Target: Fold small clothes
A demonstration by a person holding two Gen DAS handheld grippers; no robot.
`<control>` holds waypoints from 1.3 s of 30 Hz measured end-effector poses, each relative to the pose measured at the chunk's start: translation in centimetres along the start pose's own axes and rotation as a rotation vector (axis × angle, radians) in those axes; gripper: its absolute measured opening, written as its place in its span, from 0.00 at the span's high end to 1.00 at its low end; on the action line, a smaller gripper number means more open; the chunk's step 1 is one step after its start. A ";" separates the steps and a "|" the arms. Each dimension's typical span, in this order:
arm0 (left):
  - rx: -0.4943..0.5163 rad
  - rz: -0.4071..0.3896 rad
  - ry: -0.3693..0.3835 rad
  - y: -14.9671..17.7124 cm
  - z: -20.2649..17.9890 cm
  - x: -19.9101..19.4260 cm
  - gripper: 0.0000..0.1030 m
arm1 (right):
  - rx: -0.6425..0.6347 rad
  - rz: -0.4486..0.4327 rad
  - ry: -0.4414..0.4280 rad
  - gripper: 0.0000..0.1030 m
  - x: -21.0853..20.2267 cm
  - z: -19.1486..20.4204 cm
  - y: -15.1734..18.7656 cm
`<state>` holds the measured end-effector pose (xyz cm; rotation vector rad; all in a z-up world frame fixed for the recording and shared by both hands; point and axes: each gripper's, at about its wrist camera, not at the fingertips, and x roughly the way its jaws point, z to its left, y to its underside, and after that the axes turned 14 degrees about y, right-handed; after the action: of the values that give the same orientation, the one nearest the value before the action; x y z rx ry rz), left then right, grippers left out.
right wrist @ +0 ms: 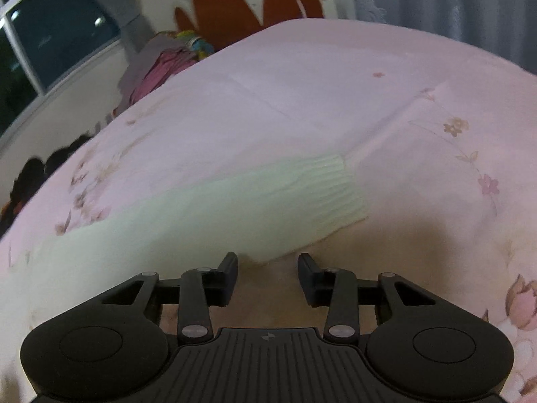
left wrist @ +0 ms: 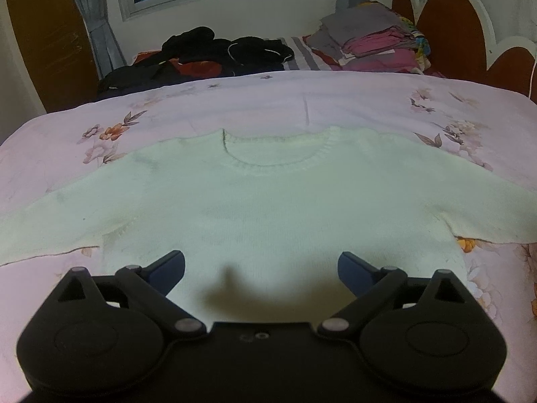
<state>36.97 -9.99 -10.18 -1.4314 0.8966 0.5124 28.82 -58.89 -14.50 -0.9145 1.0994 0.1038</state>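
No readable text, labels, brands, numbers, signs

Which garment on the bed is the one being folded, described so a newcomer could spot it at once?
Start from the bed with its pale pink floral cover. The pale mint-white knit sweater lies spread flat on it, neckline toward the window and sleeves out to the sides, just ahead of the open left gripper. Unlike the black heap and the pink-grey pile beyond, it lies alone and unfolded.
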 end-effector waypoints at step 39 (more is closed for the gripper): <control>-0.158 -0.100 0.022 1.5 15.5 -5.1 0.22 | -0.482 -0.144 -0.529 0.98 -11.4 33.5 12.3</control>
<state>36.20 6.27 -8.59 -1.6194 0.8119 0.5020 41.27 -24.18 -7.86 -1.2993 0.5158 0.4796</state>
